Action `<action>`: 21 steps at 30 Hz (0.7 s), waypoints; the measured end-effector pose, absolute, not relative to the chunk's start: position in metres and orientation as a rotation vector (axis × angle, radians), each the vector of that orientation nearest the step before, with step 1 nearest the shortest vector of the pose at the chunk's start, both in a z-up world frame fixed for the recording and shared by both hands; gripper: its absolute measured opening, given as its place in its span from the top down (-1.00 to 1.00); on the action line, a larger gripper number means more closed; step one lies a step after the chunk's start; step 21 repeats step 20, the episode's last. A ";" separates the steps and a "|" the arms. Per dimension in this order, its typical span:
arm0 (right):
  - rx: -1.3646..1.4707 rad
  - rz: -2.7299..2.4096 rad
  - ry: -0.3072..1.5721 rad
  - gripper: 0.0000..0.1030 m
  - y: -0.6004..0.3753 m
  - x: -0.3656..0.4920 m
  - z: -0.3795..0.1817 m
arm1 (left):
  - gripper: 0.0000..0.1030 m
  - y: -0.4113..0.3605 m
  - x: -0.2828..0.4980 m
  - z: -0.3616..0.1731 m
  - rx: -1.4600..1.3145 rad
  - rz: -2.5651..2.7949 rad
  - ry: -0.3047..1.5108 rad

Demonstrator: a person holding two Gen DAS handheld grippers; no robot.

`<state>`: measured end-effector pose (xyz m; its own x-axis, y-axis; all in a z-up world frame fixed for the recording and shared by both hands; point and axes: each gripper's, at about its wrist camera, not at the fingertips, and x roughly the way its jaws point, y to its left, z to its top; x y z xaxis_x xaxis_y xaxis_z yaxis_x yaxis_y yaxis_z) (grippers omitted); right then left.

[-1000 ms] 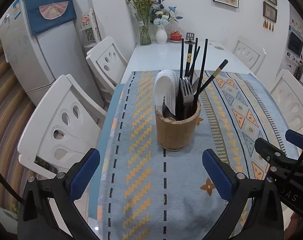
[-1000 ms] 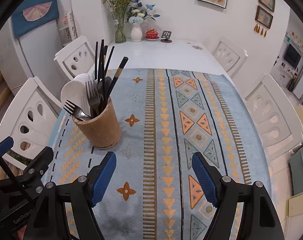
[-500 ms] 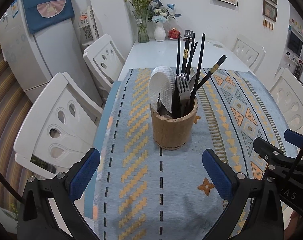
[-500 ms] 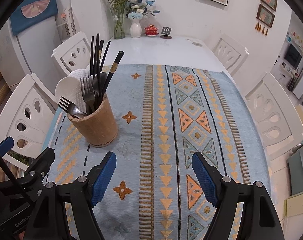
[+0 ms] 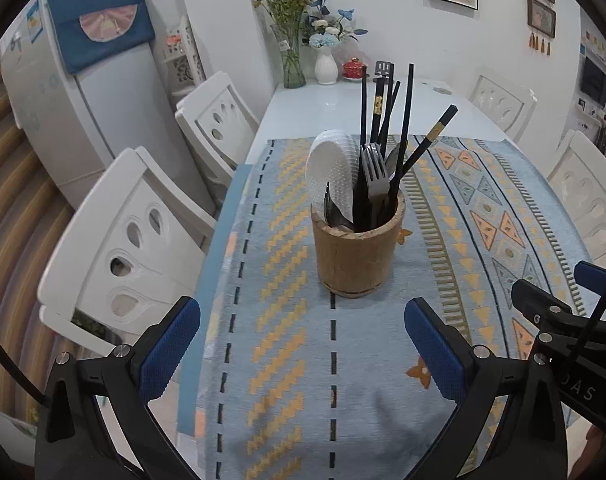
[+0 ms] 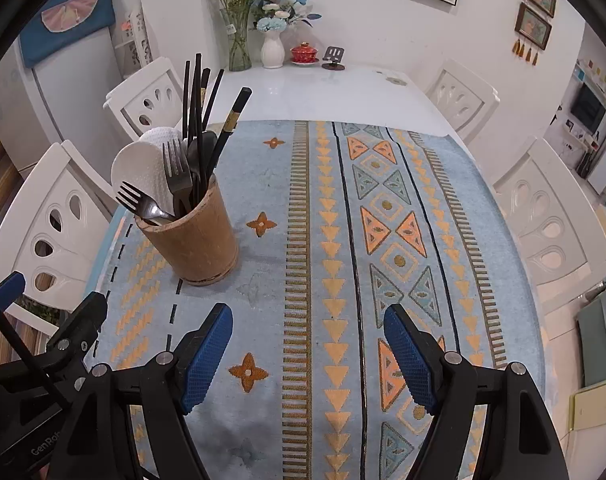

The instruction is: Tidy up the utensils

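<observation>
Wooden and round, the tan utensil holder (image 5: pixel 359 254) stands upright on the pale blue patterned table runner (image 6: pixel 331 248), and it is packed: a white dimpled rice paddle (image 5: pixel 330 170), dark metal forks (image 6: pixel 177 172), a dark spoon and several long black chopsticks (image 5: pixel 405 120) that rise well above the rim; every utensil in view is already in it, so the task looks all but done. The left gripper (image 5: pixel 303 340) hovers near the holder with its blue-padded jaws wide apart and empty; the right gripper (image 6: pixel 307 354) hangs over bare runner, well to the side, jaws likewise wide and holding nothing. The risks, as I judge them: the holder is top-heavy, so a jaw that clips the leaning chopsticks could tip it; 1 fork (image 6: pixel 143 205) lies tilted out over the rim and could be knocked loose; the 2 grippers are close beside each other and may collide; a push on the holder might ruck the cloth. The runner covers the near part of a glossy white counter (image 6: pixel 315 92); white chairs (image 5: pixel 123 236) ring it, vases of flowers (image 6: pixel 271 36) and a small red lidded bowl sit at the far end by the white wall with framed pictures, and a grey fridge (image 5: pixel 91 92) stands at the left.
</observation>
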<state>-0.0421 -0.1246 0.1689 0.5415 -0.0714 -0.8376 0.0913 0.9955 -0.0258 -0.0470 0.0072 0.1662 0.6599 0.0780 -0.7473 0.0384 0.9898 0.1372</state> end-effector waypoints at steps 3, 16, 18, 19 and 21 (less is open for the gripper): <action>0.024 -0.099 0.998 -0.48 -0.126 -0.043 0.168 | -0.99 0.004 -0.048 0.166 0.155 0.020 0.852; 0.028 -0.112 1.010 -0.48 -0.137 -0.047 0.165 | -0.99 -0.007 -0.048 0.153 0.181 0.044 0.861; 0.024 -0.110 1.012 -0.48 -0.137 -0.047 0.164 | -0.99 -0.007 -0.050 0.151 0.188 0.049 0.847; 0.019 -0.109 1.013 -0.48 -0.136 -0.047 0.163 | -0.99 -0.007 -0.049 0.150 0.195 0.053 0.844; 0.014 -0.106 1.012 -0.48 -0.136 -0.047 0.162 | -0.99 -0.008 -0.048 0.148 0.201 0.042 0.851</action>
